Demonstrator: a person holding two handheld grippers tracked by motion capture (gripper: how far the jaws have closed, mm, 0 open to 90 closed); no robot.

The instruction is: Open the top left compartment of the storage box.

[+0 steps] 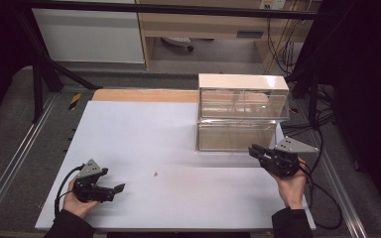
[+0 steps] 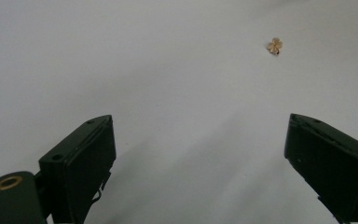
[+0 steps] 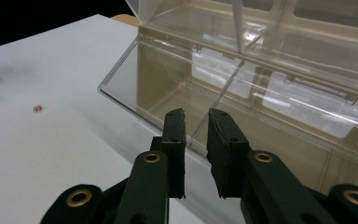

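Note:
Two clear plastic boxes are stacked at the table's far right, an upper box (image 1: 243, 96) on a lower box (image 1: 235, 135). In the right gripper view the lower box's clear front flap (image 3: 135, 88) is swung outward. My right gripper (image 3: 197, 114) (image 1: 254, 149) sits at that flap's near corner with only a narrow gap between its jaws; a thin flap edge runs into the gap, and no pad visibly presses on it. A tiny gold clover-shaped piece (image 1: 156, 173) (image 2: 274, 45) (image 3: 37, 108) lies on the white table (image 1: 144, 134). My left gripper (image 1: 113, 179) (image 2: 198, 121) is open and empty, low over the table near the front left.
The white tabletop has a bare wooden strip (image 1: 144, 95) along its far edge. Metal rails (image 1: 10, 168) run along both sides. Cables (image 1: 322, 198) trail off the right edge by my right hand. A white cabinet (image 1: 89, 34) stands beyond the table.

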